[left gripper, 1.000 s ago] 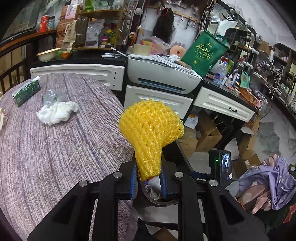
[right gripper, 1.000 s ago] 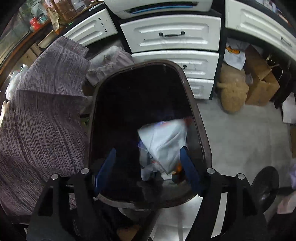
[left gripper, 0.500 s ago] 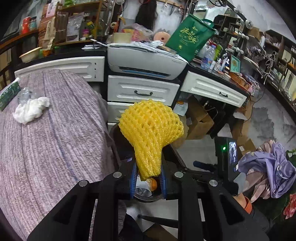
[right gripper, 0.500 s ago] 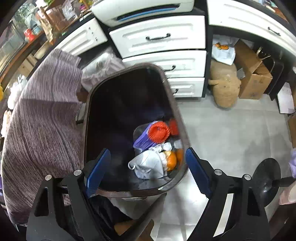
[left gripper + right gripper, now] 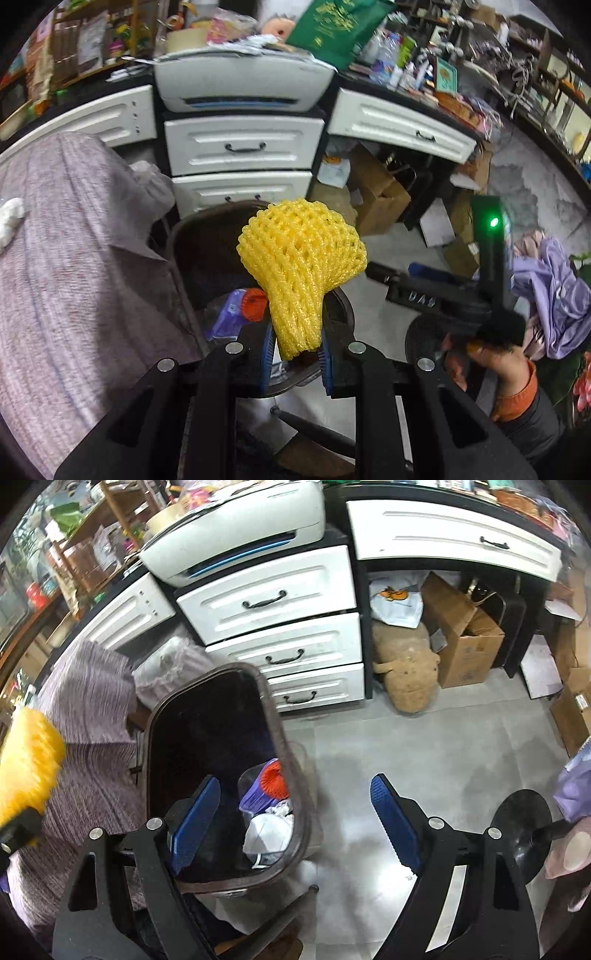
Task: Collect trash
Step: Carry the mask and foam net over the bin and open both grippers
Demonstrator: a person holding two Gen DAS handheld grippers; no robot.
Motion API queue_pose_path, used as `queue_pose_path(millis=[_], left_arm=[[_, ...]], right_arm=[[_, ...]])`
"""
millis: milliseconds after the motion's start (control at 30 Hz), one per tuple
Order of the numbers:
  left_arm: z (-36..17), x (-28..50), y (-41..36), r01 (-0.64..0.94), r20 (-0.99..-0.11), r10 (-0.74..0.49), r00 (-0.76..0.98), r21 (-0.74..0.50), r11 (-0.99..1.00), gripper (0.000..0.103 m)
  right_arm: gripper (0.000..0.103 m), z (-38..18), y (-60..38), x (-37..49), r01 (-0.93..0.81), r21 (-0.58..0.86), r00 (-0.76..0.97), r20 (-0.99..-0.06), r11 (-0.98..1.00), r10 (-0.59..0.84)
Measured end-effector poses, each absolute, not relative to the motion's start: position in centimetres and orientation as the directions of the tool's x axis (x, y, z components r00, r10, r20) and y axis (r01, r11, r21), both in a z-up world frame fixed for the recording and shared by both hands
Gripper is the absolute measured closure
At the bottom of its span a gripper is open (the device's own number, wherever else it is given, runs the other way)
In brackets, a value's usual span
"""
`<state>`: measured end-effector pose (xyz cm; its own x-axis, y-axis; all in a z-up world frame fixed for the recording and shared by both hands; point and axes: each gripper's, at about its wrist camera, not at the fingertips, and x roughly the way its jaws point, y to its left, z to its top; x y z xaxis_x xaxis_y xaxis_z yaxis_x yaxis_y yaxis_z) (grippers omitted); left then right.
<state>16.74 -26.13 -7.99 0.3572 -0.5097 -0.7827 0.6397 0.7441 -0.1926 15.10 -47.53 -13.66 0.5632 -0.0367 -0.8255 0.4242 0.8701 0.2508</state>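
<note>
- The left gripper (image 5: 295, 363) has its blue-padded jaws drawn close together, pinching the narrow stem of a yellow foam mesh fruit sleeve (image 5: 301, 266), whose wider end fans out above the jaws.
- The sleeve hangs over the near rim of the dark oval plastic trash bin (image 5: 207, 236), which stands on the floor just beside the table covered in purple-grey striped cloth (image 5: 74, 266).
- The right gripper (image 5: 295, 825) stands with its jaws spread wide and nothing between the pads; its left pad is over the bin, its right pad over the grey tiled floor (image 5: 424, 746) just outside the bin's rim.
- Inside the bin lie a purple wrapper with an orange-red ridged cap (image 5: 271, 779) and crumpled white paper (image 5: 269, 832).
- A hand with an orange cuff (image 5: 491, 363) grips the right tool's handle, to the right of the bin.
- Behind the bin stands a white drawer unit with black handles (image 5: 280, 627).
- A white printer (image 5: 236, 535) sits on top of the unit.
- Right of the drawers, farther from the bin, are brown cardboard boxes (image 5: 465, 642).
</note>
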Motion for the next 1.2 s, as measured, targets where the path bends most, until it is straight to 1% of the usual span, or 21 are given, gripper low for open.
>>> queue_pose_path(millis=[267, 333, 367, 400, 433, 467, 500, 533, 600, 700, 767, 900, 1033, 1200], left_arm=[[-10.2, 17.8, -28.4, 0.665, -0.826, -0.479, 0.298, -0.181, 0.725, 0.083], [-10.5, 18.0, -29.1, 0.679, -0.832, -0.471, 0.293, -0.166, 0.716, 0.081], [-10.6, 17.9, -29.3, 0.682, -0.835, -0.467, 0.292, -0.160, 0.713, 0.076], [-10.8, 18.0, -29.5, 0.685, -0.838, -0.463, 0.290, -0.156, 0.712, 0.067], [-11.0, 18.1, -29.7, 0.686, -0.840, -0.460, 0.289, -0.153, 0.711, 0.060], [-11.1, 18.0, -29.8, 0.687, -0.840, -0.459, 0.289, -0.152, 0.711, 0.047], [-11.2, 17.9, -29.8, 0.689, -0.838, -0.462, 0.290, -0.153, 0.709, 0.039], [-11.2, 17.7, -29.9, 0.695, -0.835, -0.470, 0.288, -0.155, 0.702, 0.037], [-11.3, 17.5, -30.1, 0.705, -0.834, -0.470, 0.289, -0.147, 0.694, 0.023], [-11.2, 17.2, -30.2, 0.716, -0.823, -0.477, 0.308, -0.130, 0.686, 0.015], [-11.1, 17.0, -30.2, 0.720, -0.818, -0.485, 0.310, -0.132, 0.681, 0.011], [-10.8, 16.5, -29.8, 0.720, -0.807, -0.503, 0.309, -0.147, 0.678, 0.009], [-10.0, 16.0, -28.8, 0.710, -0.785, -0.534, 0.315, -0.178, 0.681, 0.007], [-8.2, 14.8, -27.8, 0.713, -0.750, -0.557, 0.356, -0.167, 0.681, 0.006]], right_arm=[[0.020, -13.9, -48.9, 14.5, 0.451, 0.255, 0.559, -0.828, 0.855, -0.048], [0.020, -14.1, -48.9, 14.5, 0.452, 0.256, 0.557, -0.829, 0.855, -0.046], [0.020, -14.1, -48.9, 14.4, 0.452, 0.255, 0.556, -0.830, 0.855, -0.047], [0.020, -14.2, -48.9, 14.5, 0.453, 0.255, 0.555, -0.830, 0.855, -0.047], [0.020, -14.2, -48.9, 14.5, 0.453, 0.256, 0.555, -0.830, 0.854, -0.046], [0.020, -14.2, -49.0, 14.5, 0.454, 0.257, 0.556, -0.830, 0.853, -0.046], [0.020, -14.2, -49.0, 14.5, 0.455, 0.257, 0.557, -0.829, 0.853, -0.047], [0.020, -14.2, -49.1, 14.5, 0.456, 0.257, 0.557, -0.829, 0.852, -0.048], [0.020, -14.2, -49.3, 14.5, 0.460, 0.258, 0.556, -0.830, 0.849, -0.050], [0.020, -14.3, -49.5, 14.4, 0.467, 0.264, 0.557, -0.829, 0.844, -0.049], [0.020, -14.4, -49.7, 14.4, 0.472, 0.263, 0.557, -0.829, 0.842, -0.052], [0.020, -14.4, -49.8, 14.3, 0.477, 0.265, 0.558, -0.828, 0.838, -0.055], [0.020, -14.4, -49.6, 14.3, 0.475, 0.268, 0.560, -0.827, 0.838, -0.052], [0.019, -14.0, -48.9, 14.6, 0.456, 0.272, 0.570, -0.820, 0.847, -0.043]])
